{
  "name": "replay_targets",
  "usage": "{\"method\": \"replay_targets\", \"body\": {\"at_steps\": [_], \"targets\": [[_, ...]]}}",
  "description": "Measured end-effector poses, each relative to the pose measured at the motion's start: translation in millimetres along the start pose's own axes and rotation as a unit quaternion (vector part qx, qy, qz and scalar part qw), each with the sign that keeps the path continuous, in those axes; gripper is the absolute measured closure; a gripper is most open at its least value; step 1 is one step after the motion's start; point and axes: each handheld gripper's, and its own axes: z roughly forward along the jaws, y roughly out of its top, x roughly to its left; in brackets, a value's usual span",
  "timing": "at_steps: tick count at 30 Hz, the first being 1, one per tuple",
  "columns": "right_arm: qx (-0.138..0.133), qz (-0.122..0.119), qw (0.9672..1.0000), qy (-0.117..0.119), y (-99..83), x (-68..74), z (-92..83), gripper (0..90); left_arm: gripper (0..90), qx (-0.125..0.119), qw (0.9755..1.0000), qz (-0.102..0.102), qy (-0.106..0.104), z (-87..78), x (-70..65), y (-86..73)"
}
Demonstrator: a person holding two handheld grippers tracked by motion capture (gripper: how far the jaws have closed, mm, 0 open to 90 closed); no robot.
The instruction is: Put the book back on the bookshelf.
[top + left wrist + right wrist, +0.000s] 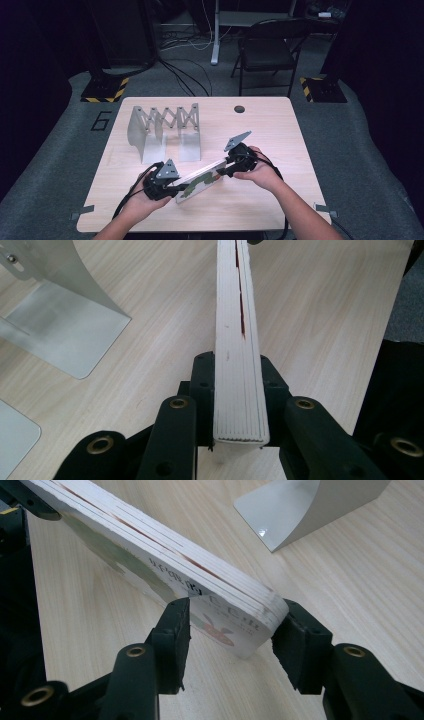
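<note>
Between the two grippers, near the front edge of the table [260, 130], there's a thick board book [200, 181] being held at both ends. Left gripper [172, 189] is clamped tight on its end; in the left gripper view the black pads [202, 385] press flat against both sides of the book's [239, 365] white page block, which stands on edge and runs straight away from the camera. Right gripper [231, 167] has the other end; in the right gripper view its jaws sit on either side of the book's [200, 590] rounded corner, one pad [175, 630] against the printed cover and the other [295, 640] touching the page edges, so it looks pinched there too, just with the jaws wider apart and the book tilted across them. From above, the book lies slanted between the hands, green-and-red cover facing the person. Behind it, further up the table and well apart, stands a grey metal folding rack [162, 127] with curved end plates.
</note>
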Motion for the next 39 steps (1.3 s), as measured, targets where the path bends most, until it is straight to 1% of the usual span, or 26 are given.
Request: {"method": "replay_targets", "body": {"at_steps": [1,2,3,4,6,8,10,11,12,14,16,19,21,22,23,24,25,26,27,28,31,32,33,35,37,39], "targets": [[-0.002,-0.009,1.0000,-0.003,0.1,-1.7,-0.8,51.4,75.2,0.000,1.0000,0.000,0.001,-0.3,0.0,0.4],[-0.005,-0.005,1.0000,-0.002,0.4,-2.1,-1.4,51.8,75.2,-0.001,1.0000,-0.004,0.002,-0.5,-0.1,0.5],[-0.010,0.005,0.9999,-0.002,0.6,-1.7,-1.6,52.1,75.3,-0.003,1.0000,-0.002,0.005,-0.8,0.4,0.7],[-0.008,0.001,1.0000,-0.004,1.1,-2.8,-2.8,52.4,75.3,-0.002,1.0000,-0.002,0.003,-1.4,0.8,0.9],[-0.009,0.004,0.9999,0.001,1.9,-3.2,-3.6,52.8,75.3,-0.002,1.0000,-0.003,0.003,-1.8,0.8,0.9],[-0.015,0.003,0.9999,0.001,1.7,-4.5,-3.4,53.3,75.3,-0.007,0.9999,-0.008,0.004,-2.3,0.9,0.6],[-0.006,0.010,0.9999,0.002,1.4,-4.4,-4.4,53.3,75.3,-0.007,0.9999,-0.010,0.003,-3.2,1.5,0.5],[-0.006,0.006,1.0000,0.000,1.0,-4.8,-3.9,53.3,75.3,-0.009,0.9999,-0.011,0.001,-4.3,2.0,0.8],[-0.004,0.006,1.0000,0.001,0.8,-4.7,-3.8,53.3,75.3,-0.009,0.9999,-0.010,0.004,-5.2,2.6,0.9],[-0.009,0.008,0.9999,-0.001,0.4,-4.8,-2.7,53.3,75.3,-0.014,0.9997,-0.017,0.005,-6.9,3.2,0.7],[-0.008,0.008,0.9999,-0.003,0.6,-4.6,-2.6,53.3,75.3,-0.013,0.9997,-0.017,0.010,-9.2,4.6,0.6],[-0.007,0.008,0.9999,-0.002,0.9,-4.5,-2.9,53.3,75.3,-0.014,0.9995,-0.024,0.013,-11.8,6.8,-0.9],[-0.009,0.011,0.9999,-0.003,0.7,-4.0,-2.4,53.3,75.3,-0.016,0.9994,-0.024,0.020,-13.7,8.1,-2.0],[-0.006,0.008,0.9999,-0.002,0.8,-4.0,-2.6,53.3,75.3,-0.019,0.9992,-0.030,0.017,-14.5,8.5,-2.7],[-0.005,0.007,1.0000,-0.001,0.8,-3.8,-2.8,53.3,75.3,-0.019,0.9992,-0.029,0.019,-15.9,9.5,-3.2],[-0.009,0.017,0.9998,0.000,-0.1,-2.0,-2.4,53.3,75.3,-0.019,0.9991,-0.033,0.019,-17.0,9.9,-3.6],[-0.006,0.013,0.9999,0.003,-0.4,-2.2,-2.8,53.3,75.3,-0.022,0.9988,-0.034,0.026,-17.6,10.0,-4.3],[-0.010,0.012,0.9999,0.003,-0.9,-1.9,-2.4,53.3,75.3,-0.020,0.9990,-0.035,0.020,-19.2,11.0,-4.7],[-0.011,0.012,0.9999,0.004,-1.6,-1.9,-2.3,53.3,75.3,-0.018,0.9991,-0.032,0.024,-20.5,12.1,-4.9],[-0.017,0.012,0.9998,0.005,-2.8,-1.7,-1.1,53.3,75.3,-0.020,0.9988,-0.036,0.025,-21.1,12.0,-5.6],[-0.013,0.011,0.9998,0.006,-4.7,-1.5,-0.6,53.3,75.3,-0.022,0.9986,-0.039,0.028,-25.1,14.3,-7.0],[-0.015,0.013,0.9998,0.003,-5.2,-0.9,0.1,53.3,75.3,-0.026,0.9983,-0.040,0.034,-25.9,14.6,-7.7],[-0.011,0.012,0.9999,0.004,-5.3,-1.0,-0.1,53.3,75.3,-0.026,0.9982,-0.044,0.031,-27.3,15.3,-8.2],[-0.013,0.013,0.9998,0.004,-6.1,-0.8,0.4,53.3,75.3,-0.028,0.9979,-0.048,0.034,-29.2,16.2,-9.2],[-0.017,0.013,0.9998,0.002,-6.5,-0.4,1.8,53.3,75.3,-0.028,0.9981,-0.046,0.031,-30.7,17.9,-9.8],[-0.011,0.012,0.9999,0.001,-5.7,0.0,2.4,53.3,75.3,-0.029,0.9977,-0.048,0.037,-30.6,17.6,-10.5]]}}
